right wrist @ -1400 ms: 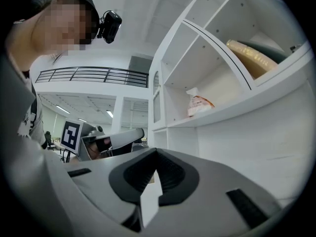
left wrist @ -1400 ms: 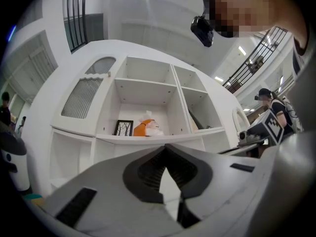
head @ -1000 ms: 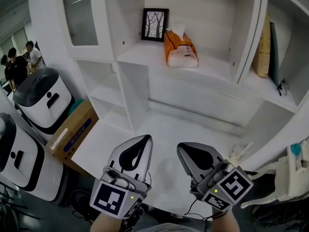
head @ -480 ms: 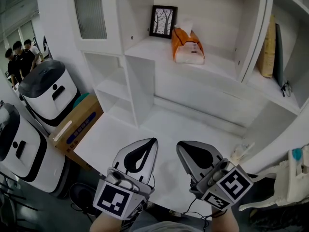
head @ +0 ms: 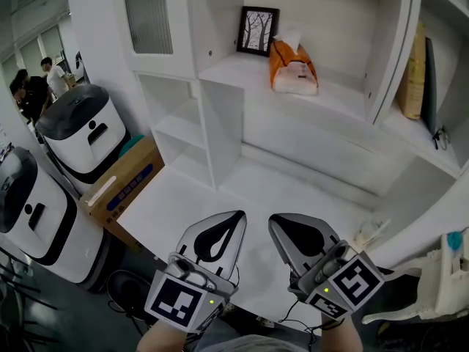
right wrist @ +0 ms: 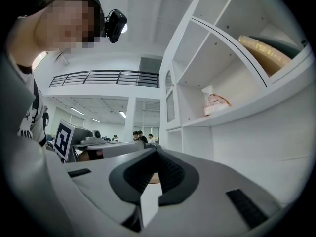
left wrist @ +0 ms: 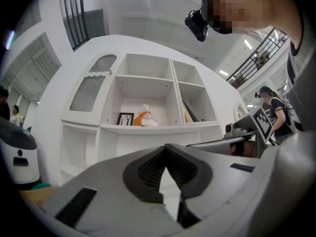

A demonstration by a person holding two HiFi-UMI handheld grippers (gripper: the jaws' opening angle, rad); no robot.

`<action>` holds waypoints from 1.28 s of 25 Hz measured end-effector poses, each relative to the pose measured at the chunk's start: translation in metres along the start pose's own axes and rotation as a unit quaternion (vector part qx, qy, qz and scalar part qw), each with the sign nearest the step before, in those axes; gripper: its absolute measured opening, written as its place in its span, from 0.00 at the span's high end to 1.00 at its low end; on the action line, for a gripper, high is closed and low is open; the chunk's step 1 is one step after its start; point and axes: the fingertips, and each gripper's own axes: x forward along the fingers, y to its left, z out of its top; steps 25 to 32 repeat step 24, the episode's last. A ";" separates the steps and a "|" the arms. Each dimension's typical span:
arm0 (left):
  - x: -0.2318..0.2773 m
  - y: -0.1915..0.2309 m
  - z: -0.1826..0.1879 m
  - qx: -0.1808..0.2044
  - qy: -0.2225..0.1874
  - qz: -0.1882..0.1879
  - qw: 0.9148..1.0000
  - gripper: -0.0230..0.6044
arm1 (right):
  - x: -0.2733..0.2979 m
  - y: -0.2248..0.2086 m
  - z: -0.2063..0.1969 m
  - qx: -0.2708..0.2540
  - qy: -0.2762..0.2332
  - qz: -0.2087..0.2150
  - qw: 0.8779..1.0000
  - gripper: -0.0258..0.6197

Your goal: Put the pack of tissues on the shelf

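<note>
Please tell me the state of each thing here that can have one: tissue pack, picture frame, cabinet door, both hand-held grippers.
pack of tissues: resting on the shelf, a tissue sticking out on top, not held.
picture frame: upright at the back of the shelf.
cabinet door: shut.
left hand-held gripper: shut, empty.
right hand-held gripper: shut, empty.

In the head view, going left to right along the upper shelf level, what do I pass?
framed picture → pack of tissues → tan upright package
</note>
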 end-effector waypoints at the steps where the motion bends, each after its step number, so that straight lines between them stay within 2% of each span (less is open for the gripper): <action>1: 0.000 0.001 0.003 0.004 -0.013 0.002 1.000 0.93 | 0.000 0.000 0.000 -0.001 0.000 0.002 1.000 0.94; 2: 0.000 0.002 0.005 0.005 -0.019 0.004 1.000 0.93 | 0.001 0.001 0.000 -0.001 -0.001 0.004 1.000 0.94; 5: -0.003 0.002 -0.001 -0.003 0.005 0.005 1.000 0.93 | 0.004 0.004 -0.001 -0.001 -0.001 0.013 1.000 0.95; 8: -0.004 0.004 0.003 0.005 -0.006 0.008 1.000 0.93 | 0.007 0.007 -0.002 -0.002 -0.001 0.019 1.000 0.94; 11: -0.005 0.007 0.005 -0.004 -0.018 0.007 1.000 0.93 | 0.010 0.009 -0.001 -0.002 -0.002 0.023 1.000 0.94; 20: -0.009 0.015 0.004 -0.008 -0.008 0.007 1.000 0.93 | 0.019 0.013 -0.002 -0.005 0.001 0.028 1.000 0.95; 24: -0.009 0.020 0.006 -0.001 -0.022 0.011 1.000 0.93 | 0.023 0.014 -0.002 -0.006 0.001 0.028 1.000 0.95; 32: -0.009 0.020 0.006 -0.001 -0.022 0.011 1.000 0.93 | 0.023 0.014 -0.002 -0.006 0.001 0.028 1.000 0.95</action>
